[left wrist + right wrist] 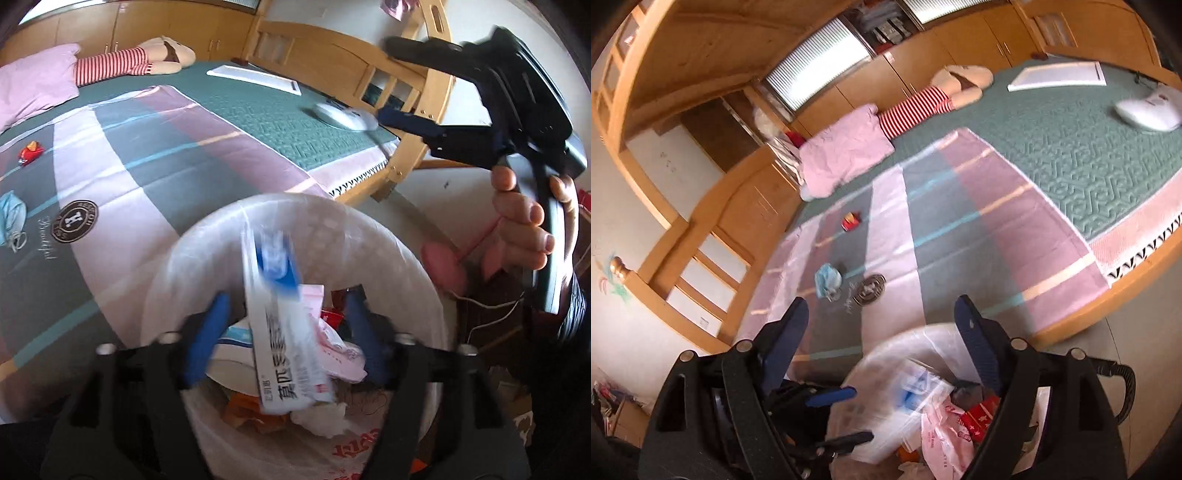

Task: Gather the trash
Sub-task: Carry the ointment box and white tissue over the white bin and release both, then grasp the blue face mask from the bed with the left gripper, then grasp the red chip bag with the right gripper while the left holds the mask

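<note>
A white bin lined with a clear bag stands beside the bed, holding wrappers and pink bags. My left gripper hovers over it with its jaws open. A blurred white and blue box hangs between the fingers over the bin, with a gap on each side. My right gripper is open and empty, near the bin's far side. On the bed sheet lie a red wrapper and a crumpled blue face mask.
The bed carries a pink pillow, a striped doll, a flat white board and a white device. A wooden footboard rises behind. A person's hand holds the right gripper. Clutter sits on the floor at right.
</note>
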A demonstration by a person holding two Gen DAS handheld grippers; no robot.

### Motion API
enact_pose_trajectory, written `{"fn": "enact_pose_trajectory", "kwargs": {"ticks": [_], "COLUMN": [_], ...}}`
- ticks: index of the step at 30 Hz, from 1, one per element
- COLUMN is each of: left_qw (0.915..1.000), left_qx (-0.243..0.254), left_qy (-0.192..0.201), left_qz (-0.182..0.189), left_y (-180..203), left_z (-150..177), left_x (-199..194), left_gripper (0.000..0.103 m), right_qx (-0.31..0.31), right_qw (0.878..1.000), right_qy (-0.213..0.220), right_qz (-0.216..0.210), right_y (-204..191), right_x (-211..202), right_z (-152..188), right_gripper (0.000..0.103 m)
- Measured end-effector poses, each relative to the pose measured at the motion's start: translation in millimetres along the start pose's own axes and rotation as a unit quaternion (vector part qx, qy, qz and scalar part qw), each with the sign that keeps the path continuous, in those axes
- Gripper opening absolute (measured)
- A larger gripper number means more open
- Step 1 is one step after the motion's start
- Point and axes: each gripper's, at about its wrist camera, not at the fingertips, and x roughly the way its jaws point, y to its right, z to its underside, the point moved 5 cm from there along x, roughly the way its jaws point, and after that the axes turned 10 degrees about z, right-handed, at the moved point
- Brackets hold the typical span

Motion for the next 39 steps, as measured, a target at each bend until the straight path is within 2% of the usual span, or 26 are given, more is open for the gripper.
{"fn": "enact_pose_trajectory", "kwargs": {"ticks": [2, 5, 8, 11, 12, 13, 15, 18, 20, 23, 24, 26, 28, 29, 31, 33, 35, 38, 39], "left_qw": [0.9999, 0.9965, 0.9862, 0.9648, 0.9513, 0.9422, 0.9183, 0.8937, 0.8836, 0.8848, 0.8862, 0.8901, 0.8932, 0.8965, 0.9011, 0.8953, 0.8838, 0.8565, 0.8504], "left_qx": [-0.005, -0.045, -0.1, -0.174, -0.21, -0.237, -0.315, -0.368, -0.366, -0.358, -0.357, -0.354, -0.352, -0.351, -0.34, -0.345, -0.365, -0.391, -0.401], "left_qy": [0.012, 0.056, 0.086, 0.107, 0.112, 0.112, 0.106, 0.113, 0.129, 0.143, 0.138, 0.117, 0.096, 0.091, 0.081, 0.09, 0.113, 0.13, 0.138], "left_qz": [-0.009, -0.043, -0.099, -0.166, -0.196, -0.208, -0.214, -0.23, -0.261, -0.262, -0.262, -0.262, -0.263, -0.255, -0.256, -0.267, -0.27, -0.311, -0.311], "left_y": [-6.7, -36.7, -85.5, -155.1, -187.4, -208.4, -258.4, -305.3, -329.7, -359.7, -369.0, -385.2, -395.6, -396.5, -390.5, -384.8, -377.8, -360.8, -357.3], "left_z": [-2.7, -12.5, -23.6, -29.1, -28.6, -27.0, -24.3, -29.2, -40.5, -54.6, -56.6, -58.8, -58.7, -59.4, -59.1, -59.4, -56.8, -41.2, -36.9], "left_x": [-4.1, -23.8, -47.2, -69.8, -77.9, -83.3, -87.1, -90.6, -93.6, -85.5, -80.5, -72.1, -65.2, -62.4, -58.3, -64.2, -73.2, -91.6, -96.6], "left_gripper": [0.087, 0.09, 0.091, 0.091, 0.091, 0.091, 0.091, 0.091, 0.091, 0.09, 0.088, 0.057, 0.046, 0.03, 0.022, 0.018, 0.016, 0.016, 0.016], "right_qx": [-0.001, 0.008, 0.009, 0.0, -0.005, -0.01, -0.021, -0.036, -0.05, -0.078, -0.094, -0.121, -0.145, -0.157, -0.185, -0.204, -0.215, -0.235, -0.237], "right_qw": [1.0, 1.0, 0.999, 0.999, 0.999, 0.998, 0.998, 0.995, 0.992, 0.988, 0.986, 0.983, 0.98, 0.978, 0.974, 0.971, 0.97, 0.967, 0.966], "right_qy": [-0.012, -0.025, -0.033, -0.037, -0.039, -0.041, -0.047, -0.062, -0.07, -0.082, -0.084, -0.086, -0.09, -0.091, -0.087, -0.081, -0.078, -0.073, -0.076], "right_qz": [0.007, 0.008, 0.014, 0.027, 0.033, 0.037, 0.047, 0.072, 0.091, 0.102, 0.106, 0.108, 0.105, 0.101, 0.096, 0.091, 0.077, 0.067, 0.067], "right_y": [-0.5, 0.3, -2.0, -5.1, -8.6, -10.7, -13.8, -16.4, -21.3, -36.2, -44.0, -57.9, -74.8, -83.2, -106.3, -131.4, -160.6, -196.9, -208.8], "right_x": [12.4, 24.5, 31.6, 40.4, 42.8, 45.7, 53.9, 70.1, 84.9, 105.2, 113.9, 130.1, 151.7, 163.1, 194.4, 226.7, 268.1, 326.1, 352.6], "right_z": [2.3, 8.1, 7.1, 2.4, 2.0, 0.9, -0.2, -3.3, -10.4, -20.9, -25.5, -33.6, -43.5, -49.4, -64.8, -80.4, -96.9, -115.3, -121.5], "right_gripper": [0.08, 0.08, 0.08, 0.08, 0.08, 0.08, 0.08, 0.08, 0.08, 0.08, 0.08, 0.08, 0.08, 0.08, 0.08, 0.08, 0.08, 0.08, 0.08]}}
